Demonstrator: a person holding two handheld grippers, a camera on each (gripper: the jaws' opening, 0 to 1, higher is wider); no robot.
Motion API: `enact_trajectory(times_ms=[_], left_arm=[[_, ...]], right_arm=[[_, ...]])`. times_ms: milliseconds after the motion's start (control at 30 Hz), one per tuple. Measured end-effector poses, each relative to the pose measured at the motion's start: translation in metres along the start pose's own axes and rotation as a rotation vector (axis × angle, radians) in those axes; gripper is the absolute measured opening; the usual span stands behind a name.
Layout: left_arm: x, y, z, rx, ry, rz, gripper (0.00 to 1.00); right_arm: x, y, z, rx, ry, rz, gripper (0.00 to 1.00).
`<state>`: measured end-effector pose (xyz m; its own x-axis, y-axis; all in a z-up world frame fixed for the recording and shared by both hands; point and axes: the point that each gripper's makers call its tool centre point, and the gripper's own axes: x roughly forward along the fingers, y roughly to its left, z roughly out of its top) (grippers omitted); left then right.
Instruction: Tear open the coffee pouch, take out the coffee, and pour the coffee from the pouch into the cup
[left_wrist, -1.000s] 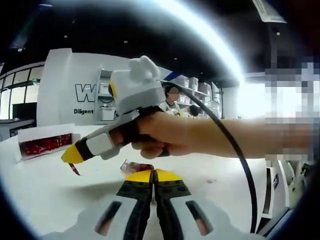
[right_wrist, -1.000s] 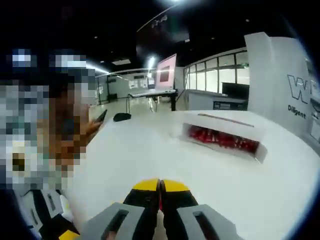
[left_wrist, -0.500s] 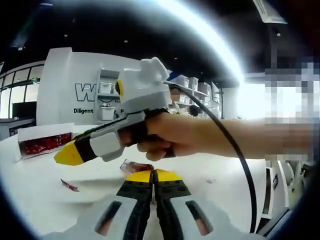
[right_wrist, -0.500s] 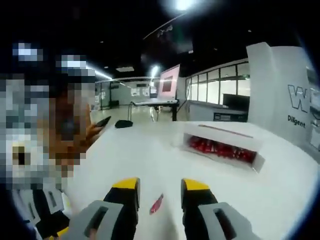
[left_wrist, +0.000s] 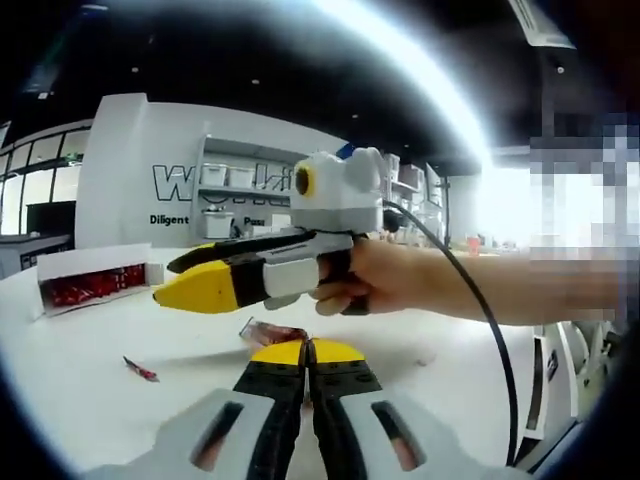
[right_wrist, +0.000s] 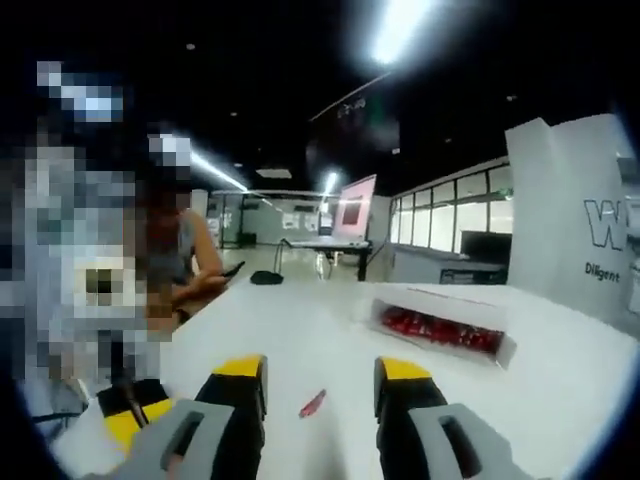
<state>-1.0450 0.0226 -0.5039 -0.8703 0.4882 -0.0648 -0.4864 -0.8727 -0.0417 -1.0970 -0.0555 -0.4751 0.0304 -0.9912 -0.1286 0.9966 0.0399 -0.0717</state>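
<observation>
coffee pouch (left_wrist: 272, 332) pinched in closed left fingers (left_wrist: 307, 352); right fingers (right_wrist: 318, 372) spread empty above torn strip (right_wrist: 312, 403), near box (right_wrist: 440, 327)

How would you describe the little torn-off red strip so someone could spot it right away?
Start at the long white box of red pouches on the white table. Nearer, between the right claw tips, a small red scrap lies alone on bare tabletop. Unlike the boxed pouches, it is loose, thin and flat.
</observation>
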Motion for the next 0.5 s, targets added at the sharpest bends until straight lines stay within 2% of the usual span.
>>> enact_trajectory(times_ms=[233,400,500], left_arm=[[0.001,0.000,-0.001,0.004,0.009,0.002,0.04],[0.003,0.001,-0.003,0.002,0.017,0.009,0.04],[0.003,0.001,-0.004,0.010,0.024,0.009,0.04]], right_arm=[[-0.020,-0.002,-0.004,0.004,-0.036,0.021,0.43],[-0.031,0.008,-0.002,0.031,-0.089,0.078,0.43],[-0.037,0.014,-0.004,0.016,-0.091,0.100,0.43]])
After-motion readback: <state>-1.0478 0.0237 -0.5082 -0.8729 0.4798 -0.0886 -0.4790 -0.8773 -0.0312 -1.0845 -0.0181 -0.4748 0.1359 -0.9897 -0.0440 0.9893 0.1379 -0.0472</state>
